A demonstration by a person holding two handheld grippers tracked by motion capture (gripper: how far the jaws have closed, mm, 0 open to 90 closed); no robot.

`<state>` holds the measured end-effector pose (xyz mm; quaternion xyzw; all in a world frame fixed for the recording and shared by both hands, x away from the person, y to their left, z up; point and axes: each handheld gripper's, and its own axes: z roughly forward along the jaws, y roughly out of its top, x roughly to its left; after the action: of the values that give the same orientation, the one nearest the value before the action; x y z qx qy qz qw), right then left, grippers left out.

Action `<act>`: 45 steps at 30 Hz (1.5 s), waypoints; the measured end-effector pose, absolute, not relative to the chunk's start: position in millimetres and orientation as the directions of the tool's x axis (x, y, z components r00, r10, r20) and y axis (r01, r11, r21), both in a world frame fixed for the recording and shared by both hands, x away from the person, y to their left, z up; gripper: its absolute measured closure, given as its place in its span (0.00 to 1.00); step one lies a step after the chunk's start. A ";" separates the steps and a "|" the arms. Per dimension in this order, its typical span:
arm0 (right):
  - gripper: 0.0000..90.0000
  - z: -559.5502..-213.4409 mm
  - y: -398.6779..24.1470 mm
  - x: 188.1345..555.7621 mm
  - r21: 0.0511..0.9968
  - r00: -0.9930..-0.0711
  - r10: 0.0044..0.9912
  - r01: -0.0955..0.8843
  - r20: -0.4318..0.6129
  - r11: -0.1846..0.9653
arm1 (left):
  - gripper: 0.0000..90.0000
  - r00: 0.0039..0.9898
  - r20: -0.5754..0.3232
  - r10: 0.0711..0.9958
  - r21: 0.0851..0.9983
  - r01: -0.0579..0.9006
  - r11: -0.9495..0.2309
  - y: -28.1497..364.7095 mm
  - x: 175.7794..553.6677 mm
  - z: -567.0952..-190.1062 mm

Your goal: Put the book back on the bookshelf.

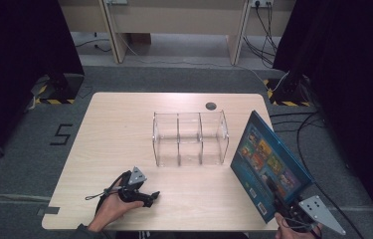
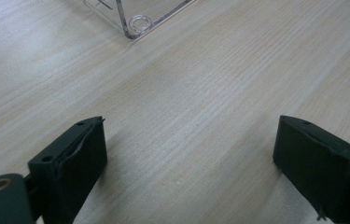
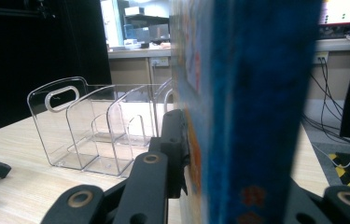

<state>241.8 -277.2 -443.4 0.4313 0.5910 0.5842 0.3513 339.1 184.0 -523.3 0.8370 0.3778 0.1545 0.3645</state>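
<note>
We see dim, even overhead light on the pale wooden table (image 1: 124, 124), with dark black curtains at both sides. The clear plastic three-slot organizer (image 1: 190, 138) catches faint glare. In the right gripper view the blue picture book (image 3: 256, 102) is close and blurred. Soft shadows sit under the left gripper (image 2: 189, 154).

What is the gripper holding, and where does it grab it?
The right gripper is shut on the blue book at its bottom edge. The left gripper is open, holding nothing.
</note>
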 end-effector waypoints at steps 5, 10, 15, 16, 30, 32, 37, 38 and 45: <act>0.87 -448.2 -277.0 245.9 0.990 -0.385 0.915 0.115 0.117 -0.078 | 0.07 0.668 -0.016 0.744 0.726 0.519 -0.451 183.5 339.0 -523.5; 0.87 -450.9 -275.8 250.4 0.991 -0.403 0.907 0.110 0.118 -0.080 | 0.06 0.669 -0.013 0.743 0.723 0.520 -0.455 183.2 338.9 -523.5; 0.87 -451.6 -275.3 252.3 0.990 -0.398 0.908 0.111 0.128 -0.091 | 0.06 0.671 -0.011 0.742 0.723 0.517 -0.457 182.7 338.7 -523.8; 0.87 -452.2 -276.0 253.2 0.989 -0.399 0.907 0.110 0.134 -0.098 | 0.06 0.673 -0.013 0.740 0.725 0.516 -0.456 182.3 338.4 -524.0; 0.86 -458.9 -276.0 254.9 0.983 -0.406 0.897 0.121 0.174 -0.136 | 0.05 0.681 -0.013 0.732 0.727 0.510 -0.461 180.4 336.9 -524.2; 0.86 -460.0 -276.4 255.2 0.982 -0.406 0.895 0.126 0.183 -0.143 | 0.05 0.681 -0.013 0.732 0.726 0.510 -0.461 180.3 336.8 -524.2; 0.85 -463.0 -277.6 256.6 0.978 -0.405 0.892 0.138 0.202 -0.159 | 0.05 0.681 -0.012 0.732 0.725 0.510 -0.463 180.2 336.8 -524.1; 0.85 -463.5 -277.6 256.9 0.976 -0.402 0.892 0.142 0.208 -0.164 | 0.05 0.681 -0.012 0.732 0.725 0.510 -0.462 180.2 336.7 -524.2; 0.87 -465.5 -279.6 258.9 0.976 -0.406 0.889 0.146 0.210 -0.164 | 0.04 0.683 -0.015 0.730 0.726 0.510 -0.462 179.6 336.6 -524.7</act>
<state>258.9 -279.6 -465.5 0.4530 0.5713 0.6136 0.3030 336.6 179.6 -524.7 0.8414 0.3684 0.1510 0.3654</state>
